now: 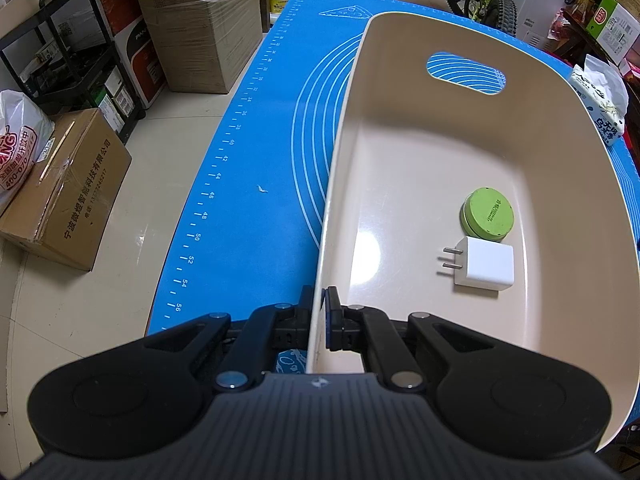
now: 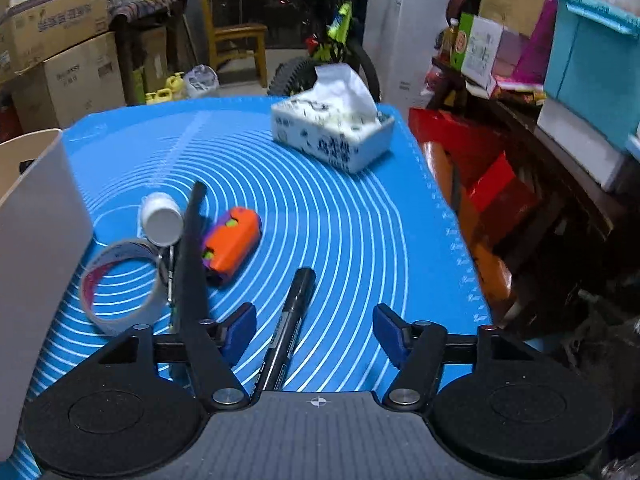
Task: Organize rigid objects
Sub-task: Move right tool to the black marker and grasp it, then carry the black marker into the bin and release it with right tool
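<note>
Left wrist view
- Left gripper (image 1: 320, 320): clenched on the near wall of the bin (image 1: 400, 152), one finger inside, one outside.
- Bin: cream, oval handle slot in the far wall; stands on the blue mat (image 1: 256, 152).
- Green tin (image 1: 489, 213): round, lying on the bin floor toward the right wall.
- Charger (image 1: 482, 270): white, two prongs pointing left; on the bin floor, just in front of the tin, touching or nearly so.
- Tissue pack (image 1: 600, 108): on the mat beyond the bin's right side.

Right wrist view
- Right gripper (image 2: 316, 334): released, fingers wide apart, holding nothing; low over the mat (image 2: 360, 220).
- Marker (image 2: 290, 324): black, lying on the mat between the fingers, nearer the left one.
- Orange toy (image 2: 234, 244): on the mat beyond the marker.
- Black strip (image 2: 192, 264): long, just left of the toy.
- Tape roll (image 2: 120, 284): left of the strip.
- White bottle (image 2: 160, 218): on its side behind the roll.
- Bin (image 2: 36, 240): at the left edge.
- Tissue pack (image 2: 332, 132): far side of the mat.
</note>
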Available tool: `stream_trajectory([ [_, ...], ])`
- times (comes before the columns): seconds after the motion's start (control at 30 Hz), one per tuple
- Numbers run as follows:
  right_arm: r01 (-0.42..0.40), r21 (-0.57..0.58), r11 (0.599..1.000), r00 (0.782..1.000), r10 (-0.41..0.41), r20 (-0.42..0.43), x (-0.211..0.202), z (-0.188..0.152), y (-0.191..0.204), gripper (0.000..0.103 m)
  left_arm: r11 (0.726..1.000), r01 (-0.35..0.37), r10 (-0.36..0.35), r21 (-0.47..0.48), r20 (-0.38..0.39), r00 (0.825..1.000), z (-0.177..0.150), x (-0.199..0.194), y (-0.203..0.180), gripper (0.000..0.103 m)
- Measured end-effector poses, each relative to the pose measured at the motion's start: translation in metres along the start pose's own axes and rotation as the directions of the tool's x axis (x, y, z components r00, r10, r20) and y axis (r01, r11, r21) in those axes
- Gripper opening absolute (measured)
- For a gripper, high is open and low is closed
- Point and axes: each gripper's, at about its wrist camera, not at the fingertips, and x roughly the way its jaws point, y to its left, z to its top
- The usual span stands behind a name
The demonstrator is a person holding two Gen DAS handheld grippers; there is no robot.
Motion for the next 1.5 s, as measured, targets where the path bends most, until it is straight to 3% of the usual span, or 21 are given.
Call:
stream_trajectory([
  [0.47, 0.001, -0.001, 1.000, 1.000, -0.001, -0.028, 0.028, -0.009, 0.015, 0.046, 1.000, 0.003, -0.003, -0.007, -0.001, 1.000, 0.000, 0.000, 0.001, 0.007],
  [0.5, -0.011, -0.001, 1.000, 0.999, 0.011, -0.030, 0.028, -0.009, 0.015, 0.038, 1.000, 0.003, -0.003, -0.007, -0.001, 1.000, 0.000, 0.000, 0.001, 0.007],
  [0.57, -0.012, 0.001, 1.000, 0.999, 0.013, -0.030, 0.028, -0.008, 0.015, 0.032, 1.000, 0.003, -0.003, -0.008, -0.001, 1.000, 0.000, 0.000, 0.001, 0.007],
  [0.8, -0.016, -0.004, 1.000, 0.999, 0.016, -0.028, 0.026, -0.009, 0.016, 0.024, 1.000, 0.003, -0.003, -0.007, -0.001, 1.000, 0.000, 0.000, 0.001, 0.007],
  [1.1, 0.021, -0.024, 0.999, 0.999, -0.020, 0.046, 0.003, -0.004, 0.017, 0.024, 1.000, 0.003, -0.003, -0.008, -0.001, 1.000, 0.000, 0.000, 0.001, 0.007],
  [1.33, -0.022, -0.038, 0.999, 0.991, 0.027, 0.135, -0.032, 0.014, 0.027, 0.024, 1.000, 0.003, -0.003, -0.007, -0.001, 1.000, 0.000, 0.000, 0.001, 0.007],
  [1.5, -0.094, -0.068, 0.993, 0.973, 0.106, 0.204, -0.064, 0.037, 0.051, 0.024, 1.000, 0.002, -0.002, -0.010, -0.002, 1.000, 0.000, 0.001, 0.001, 0.007],
])
